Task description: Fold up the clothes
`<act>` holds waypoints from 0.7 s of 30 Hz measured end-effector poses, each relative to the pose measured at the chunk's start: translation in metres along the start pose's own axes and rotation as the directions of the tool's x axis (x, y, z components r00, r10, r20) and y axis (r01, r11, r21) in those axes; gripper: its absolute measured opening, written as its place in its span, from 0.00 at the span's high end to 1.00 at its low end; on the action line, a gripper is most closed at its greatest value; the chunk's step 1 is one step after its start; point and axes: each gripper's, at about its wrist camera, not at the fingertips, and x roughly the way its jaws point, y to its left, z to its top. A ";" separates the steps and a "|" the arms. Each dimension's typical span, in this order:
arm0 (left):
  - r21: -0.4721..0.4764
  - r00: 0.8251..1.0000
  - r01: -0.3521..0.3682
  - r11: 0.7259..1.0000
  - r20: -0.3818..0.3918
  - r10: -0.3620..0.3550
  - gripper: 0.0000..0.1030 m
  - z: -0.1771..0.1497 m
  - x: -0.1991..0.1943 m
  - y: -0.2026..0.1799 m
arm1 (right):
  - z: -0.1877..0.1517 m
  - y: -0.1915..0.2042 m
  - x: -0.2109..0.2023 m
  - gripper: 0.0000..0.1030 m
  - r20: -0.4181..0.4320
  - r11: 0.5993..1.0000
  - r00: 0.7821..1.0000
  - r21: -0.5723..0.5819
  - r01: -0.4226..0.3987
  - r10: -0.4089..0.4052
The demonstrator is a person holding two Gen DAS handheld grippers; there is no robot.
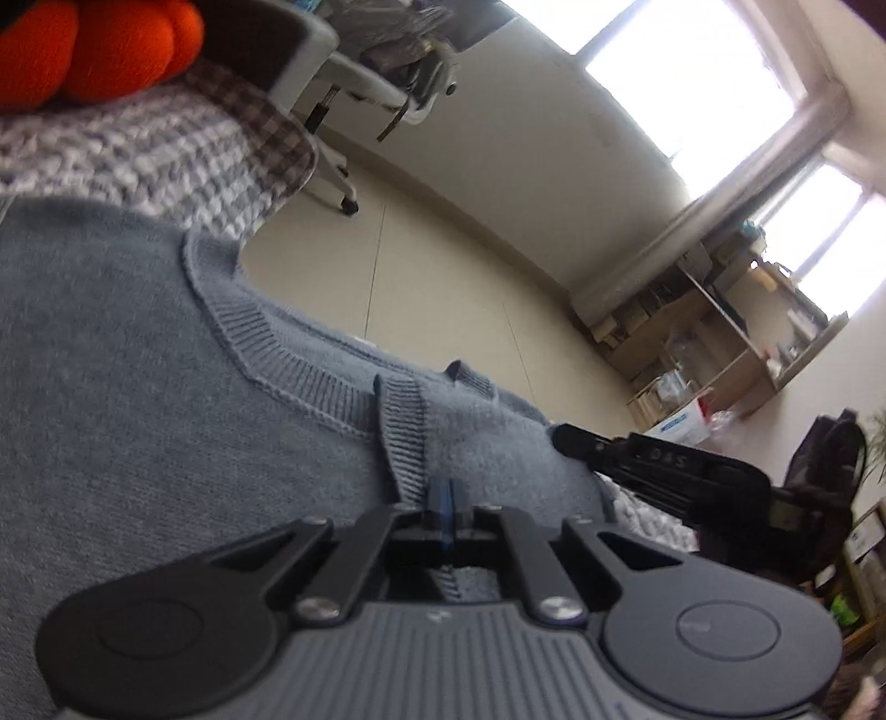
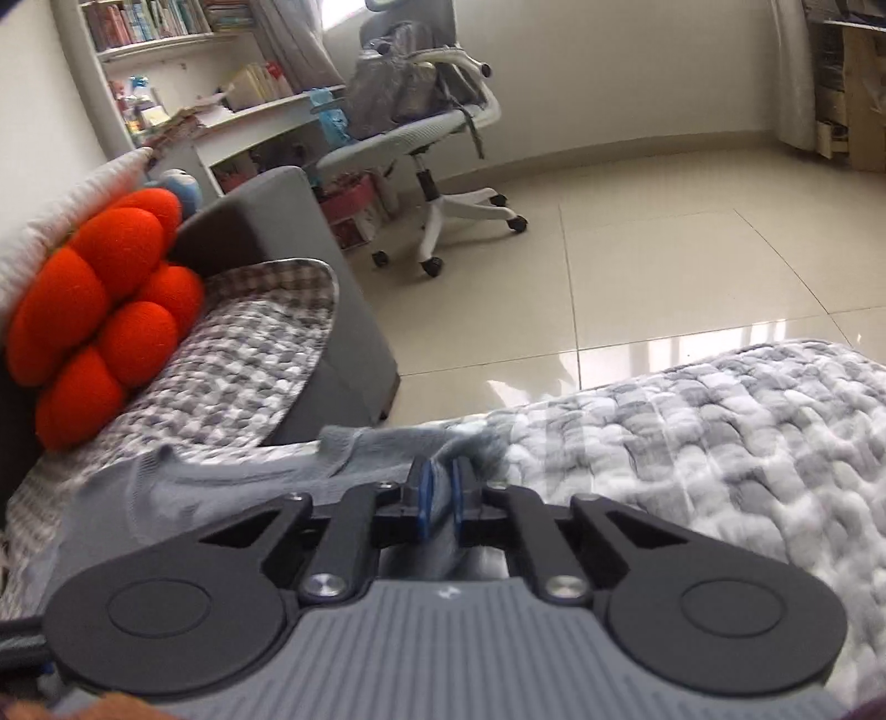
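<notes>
A checked grey blanket (image 2: pixel 720 443) is spread over the bed, and a blue-grey sweater (image 1: pixel 138 360) is laid across it. The sweater's ribbed edge is pinched in the closed left tongs (image 1: pixel 441 498), and another fold of it is clamped by the right tongs (image 2: pixel 437 487). An orange cushion (image 2: pixel 105 310) is seen behind.

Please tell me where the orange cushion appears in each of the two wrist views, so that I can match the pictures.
Left wrist view: the orange cushion is at the top left corner, cut by the frame edge, above the checked blanket.
Right wrist view: the cushion is at the left, in the middle height, lying on the same blanket.
Shared landmark: the white office chair.
</notes>
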 end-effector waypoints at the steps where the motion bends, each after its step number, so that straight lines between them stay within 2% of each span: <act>1: 0.000 1.000 -0.004 1.000 -0.001 0.004 0.98 0.001 -0.002 0.000 | 0.002 0.000 0.001 0.95 0.002 1.000 1.000 0.015 0.002 -0.002; 2: 0.008 1.000 -0.008 1.000 -0.004 0.008 0.98 0.002 -0.004 -0.002 | 0.004 0.000 0.001 0.93 0.004 1.000 1.000 0.029 0.003 -0.003; 4: 0.030 1.000 -0.015 0.999 -0.014 0.015 0.97 0.003 -0.008 -0.006 | 0.004 0.004 -0.008 0.78 0.004 1.000 1.000 0.023 -0.010 0.010; 6: 0.044 0.999 -0.028 0.999 -0.023 0.029 0.94 0.003 -0.012 -0.010 | 0.003 0.008 -0.018 0.77 0.004 1.000 1.000 0.014 -0.026 0.026; 10: 0.037 0.996 -0.066 0.997 -0.060 0.069 0.82 0.007 -0.020 -0.019 | -0.005 0.013 -0.042 0.77 -0.004 0.999 0.999 -0.007 -0.041 0.041; 12: 0.047 0.991 -0.102 0.994 -0.082 0.106 0.73 0.005 -0.025 -0.026 | -0.010 0.016 -0.057 0.68 -0.008 0.999 0.999 -0.017 -0.040 0.040; 13: 0.057 0.988 -0.121 0.991 -0.088 0.126 0.67 0.004 -0.029 -0.029 | -0.013 0.017 -0.064 0.68 -0.008 0.999 0.999 -0.019 -0.040 0.039; 16: 0.083 0.979 -0.166 0.983 -0.102 0.175 0.66 -0.001 -0.041 -0.037 | -0.022 0.018 -0.085 0.68 -0.011 0.999 0.999 -0.014 -0.049 0.049; 21: 0.108 0.977 -0.169 0.980 -0.111 0.180 0.66 -0.016 -0.059 -0.049 | -0.031 0.020 -0.115 0.68 -0.007 0.999 0.999 -0.017 -0.041 0.040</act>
